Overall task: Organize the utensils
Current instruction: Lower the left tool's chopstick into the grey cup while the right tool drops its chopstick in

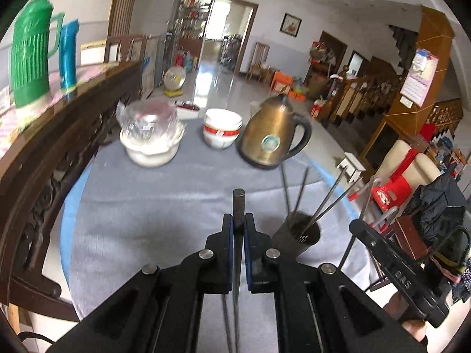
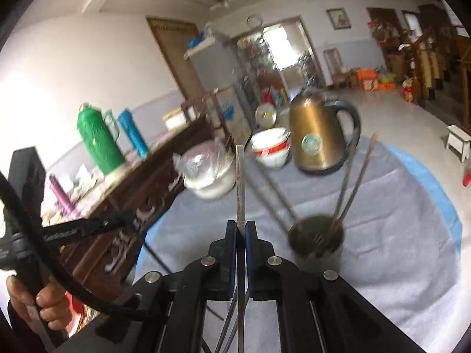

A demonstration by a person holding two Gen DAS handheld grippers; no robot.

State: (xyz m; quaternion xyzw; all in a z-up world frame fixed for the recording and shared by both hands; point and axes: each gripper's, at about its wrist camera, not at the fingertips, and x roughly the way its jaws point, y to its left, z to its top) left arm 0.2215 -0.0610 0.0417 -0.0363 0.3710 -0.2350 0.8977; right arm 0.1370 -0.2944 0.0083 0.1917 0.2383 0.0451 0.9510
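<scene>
My left gripper (image 1: 238,220) is shut on a dark metal chopstick (image 1: 238,203) that sticks up between the pads, above the grey cloth. A metal utensil cup (image 1: 297,235) with several chopsticks (image 1: 326,197) leaning in it stands just right of it. My right gripper (image 2: 240,226) is shut on a metal chopstick (image 2: 240,182) pointing up and away. The same cup (image 2: 316,239) with chopsticks (image 2: 353,182) stands to its right on the cloth. The right gripper's body (image 1: 394,273) shows at the right edge of the left wrist view.
On the round table's grey cloth (image 1: 153,206) stand a bronze kettle (image 1: 272,135), stacked white bowls (image 1: 222,131) and a white bowl holding wrapped glasses (image 1: 150,135). A dark wooden sideboard (image 1: 59,135) with a green thermos (image 1: 29,56) and a blue flask (image 1: 68,56) stands at left.
</scene>
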